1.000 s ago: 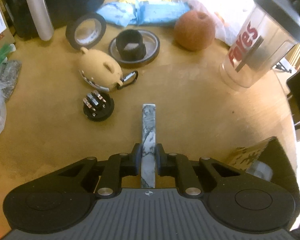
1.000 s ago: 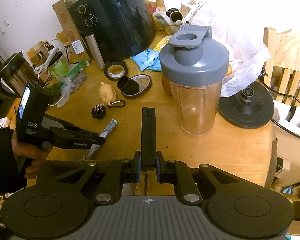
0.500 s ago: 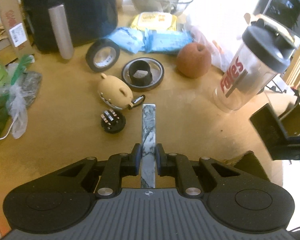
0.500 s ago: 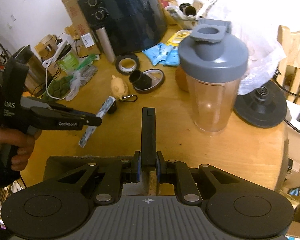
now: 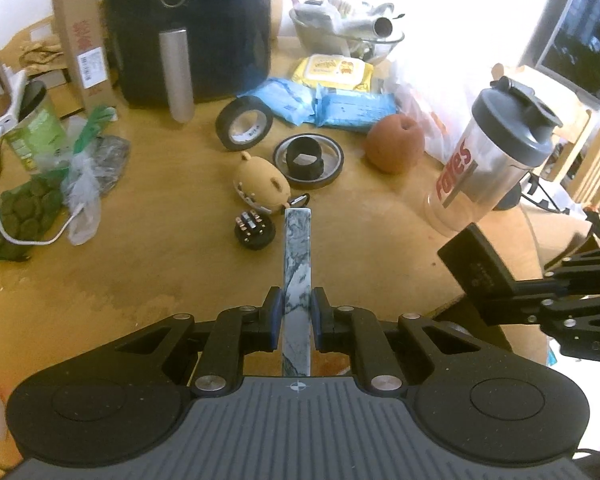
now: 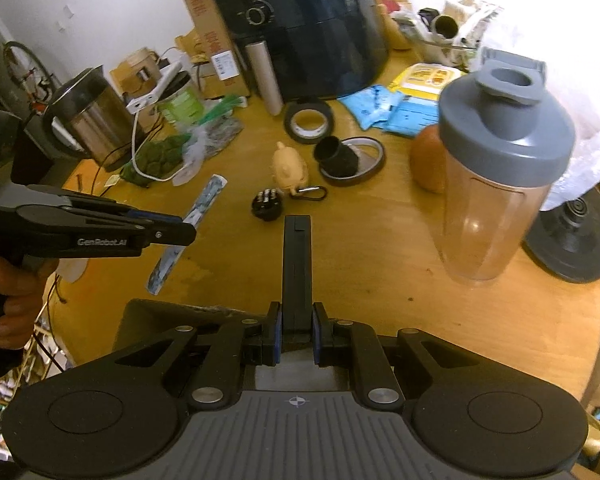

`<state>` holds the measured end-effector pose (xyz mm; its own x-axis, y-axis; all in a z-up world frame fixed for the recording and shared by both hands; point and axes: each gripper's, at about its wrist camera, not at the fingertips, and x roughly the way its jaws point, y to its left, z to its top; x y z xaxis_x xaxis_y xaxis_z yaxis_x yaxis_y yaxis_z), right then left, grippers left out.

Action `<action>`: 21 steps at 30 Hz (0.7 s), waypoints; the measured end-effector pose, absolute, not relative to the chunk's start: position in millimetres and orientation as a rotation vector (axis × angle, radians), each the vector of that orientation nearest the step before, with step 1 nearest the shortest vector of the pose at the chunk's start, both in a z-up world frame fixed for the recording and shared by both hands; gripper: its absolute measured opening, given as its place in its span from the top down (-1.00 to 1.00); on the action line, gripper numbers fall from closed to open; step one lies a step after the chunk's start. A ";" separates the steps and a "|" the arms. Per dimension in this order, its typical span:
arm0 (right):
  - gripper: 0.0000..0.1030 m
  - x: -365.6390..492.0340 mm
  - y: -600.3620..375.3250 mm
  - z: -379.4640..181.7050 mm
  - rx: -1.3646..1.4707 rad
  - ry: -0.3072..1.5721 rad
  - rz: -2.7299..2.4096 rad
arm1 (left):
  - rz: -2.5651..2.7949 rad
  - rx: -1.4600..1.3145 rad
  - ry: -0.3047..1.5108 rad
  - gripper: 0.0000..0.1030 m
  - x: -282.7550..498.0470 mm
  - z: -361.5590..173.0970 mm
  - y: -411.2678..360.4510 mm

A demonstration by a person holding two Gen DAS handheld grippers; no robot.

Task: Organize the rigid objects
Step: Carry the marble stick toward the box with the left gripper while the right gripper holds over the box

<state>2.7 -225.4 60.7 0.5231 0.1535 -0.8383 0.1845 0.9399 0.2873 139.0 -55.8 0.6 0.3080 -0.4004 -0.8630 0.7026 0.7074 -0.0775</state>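
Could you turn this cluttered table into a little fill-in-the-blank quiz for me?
1. The left gripper clamps a thin ____-patterned strip.
2. The right gripper clamps a flat ____ box edge.
3. The shaker bottle has a ____ lid.
4. The tape roll lies before the black ____.

Missing: marble; black; grey; air fryer

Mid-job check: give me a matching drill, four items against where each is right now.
Items:
1. marbled grey-white flat bar
2. flat black slab
3. reddish-brown round fruit
4. short black ring

Places:
A. on the wooden table, beside the clear shaker bottle
B. in the right gripper
C. on the round metal-rimmed lid
D. in the left gripper

Pairs: 1-D, 2-B, 3-A, 4-C
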 end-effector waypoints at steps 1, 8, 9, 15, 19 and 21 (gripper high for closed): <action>0.67 3.5 -223.9 60.4 0.361 1.027 -0.011 | -0.742 0.337 1.020 0.70 137.2 1.5 -54.3; 0.67 1.6 -214.6 61.2 0.349 1.027 0.045 | -0.712 0.295 1.031 0.70 119.7 10.0 -38.0; 0.67 1.5 -213.6 61.3 0.347 1.027 0.052 | -0.713 0.287 1.036 0.70 117.1 10.7 -36.1; 0.67 -2.0 -208.5 63.1 0.338 1.027 0.082 | -0.689 0.258 1.061 0.70 98.1 12.6 -26.3; 0.67 -3.6 -206.7 63.5 0.336 1.030 0.098 | -0.666 0.238 1.084 0.70 85.7 11.4 -18.5; 0.67 -5.8 -205.6 64.0 0.334 1.033 0.106 | -0.652 0.231 1.098 0.70 81.8 8.9 -15.7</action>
